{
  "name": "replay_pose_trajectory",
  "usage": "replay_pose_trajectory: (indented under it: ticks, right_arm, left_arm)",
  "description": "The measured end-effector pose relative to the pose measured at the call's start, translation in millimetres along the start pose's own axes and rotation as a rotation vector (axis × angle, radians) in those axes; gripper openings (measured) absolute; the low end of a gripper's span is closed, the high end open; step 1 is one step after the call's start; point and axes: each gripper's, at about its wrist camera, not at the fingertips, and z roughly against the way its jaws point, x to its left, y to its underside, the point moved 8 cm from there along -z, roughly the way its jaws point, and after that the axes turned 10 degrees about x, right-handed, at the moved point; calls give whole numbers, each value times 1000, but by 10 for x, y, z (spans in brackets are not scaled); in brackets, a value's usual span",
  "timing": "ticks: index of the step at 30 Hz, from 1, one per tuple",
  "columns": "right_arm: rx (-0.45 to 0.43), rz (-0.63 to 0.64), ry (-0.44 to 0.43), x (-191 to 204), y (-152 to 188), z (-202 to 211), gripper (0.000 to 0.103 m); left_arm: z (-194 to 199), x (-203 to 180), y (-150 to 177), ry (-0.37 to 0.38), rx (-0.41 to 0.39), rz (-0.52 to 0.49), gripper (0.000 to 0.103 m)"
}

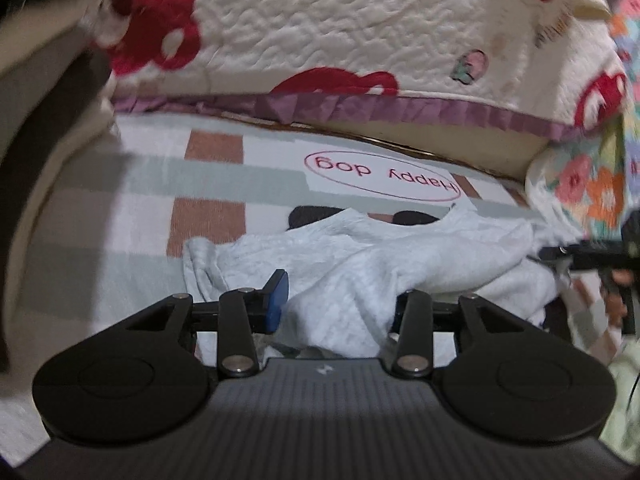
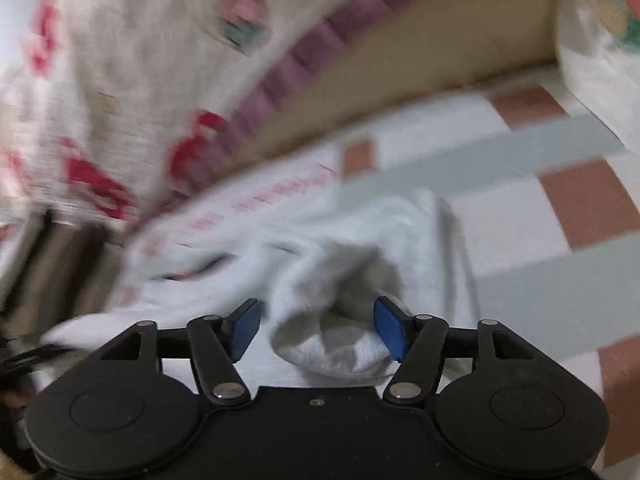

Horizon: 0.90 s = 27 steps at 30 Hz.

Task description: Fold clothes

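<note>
A white knitted garment (image 1: 360, 248) lies crumpled on a checked bedsheet (image 1: 120, 184). My left gripper (image 1: 336, 300) is open just above the sheet. A bunched part of the garment sits between its fingers, covering the right one, and the blue left pad (image 1: 278, 296) is bare. In the right wrist view the same garment (image 2: 360, 232) shows blurred. A rolled fold of it rests between the wide-apart blue pads (image 2: 390, 334) of my open right gripper (image 2: 318, 332). Neither gripper pinches the cloth.
A cream quilt (image 1: 320, 20) with red bear prints and a purple frilled hem hangs over the far side. A "Happy dog" print (image 1: 380, 178) marks the sheet. A floral cloth (image 1: 592, 184) is bunched at the right. A black tool and a hand (image 1: 616, 280) show at the right edge.
</note>
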Motion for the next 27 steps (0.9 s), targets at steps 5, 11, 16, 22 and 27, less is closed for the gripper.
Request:
replay_pose_trajectory:
  ticks: [5, 11, 16, 22, 27]
  right_arm:
    - [-98, 26, 59, 66, -145, -19, 7]
    - [-191, 55, 150, 38, -474, 158, 7]
    - [-119, 24, 177, -129, -555, -43, 37]
    - [-140, -155, 62, -330, -493, -114, 44]
    - [-138, -61, 112, -278, -470, -167, 44]
  left_arm:
    - [46, 111, 118, -39, -4, 9, 44]
    - [79, 308, -15, -19, -82, 108, 41]
    - [181, 565, 69, 75, -116, 274, 42]
    - [230, 541, 214, 22, -99, 170, 49]
    - [-9, 441, -29, -30, -90, 111, 53]
